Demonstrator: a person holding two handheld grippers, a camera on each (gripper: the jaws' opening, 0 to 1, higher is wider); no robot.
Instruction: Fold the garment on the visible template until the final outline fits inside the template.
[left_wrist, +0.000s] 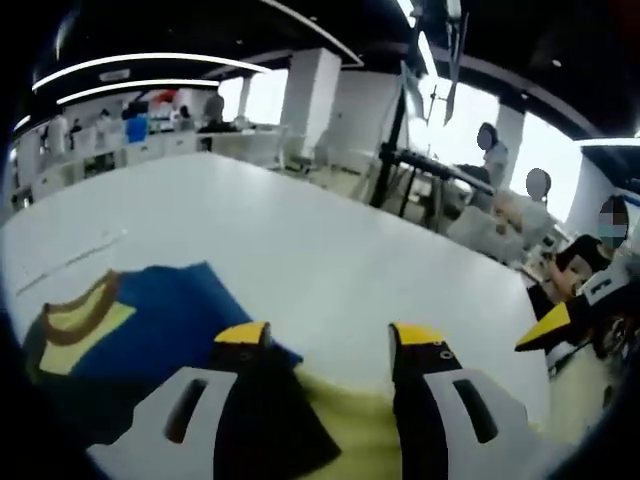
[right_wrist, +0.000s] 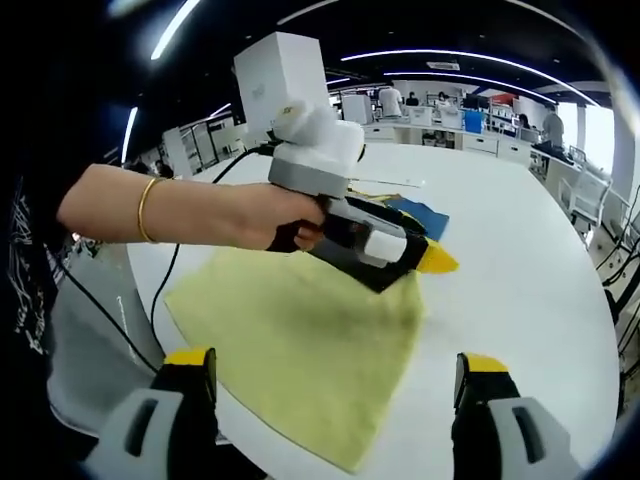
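No text, label, brand, number or sign is showing legibly in either view. The person's dark sleeve (right_wrist: 25, 270), sitting at about nine o'clock in the right gripper view, is carrying a white printed pattern, but it is blurring too much to read as letters. The white box (right_wrist: 278, 75) on the other gripper, at about eleven o'clock in that view, is showing a plain face. The far walls and desks at twelve o'clock in the left gripper view are appearing too small and soft for any lettering to be made out.
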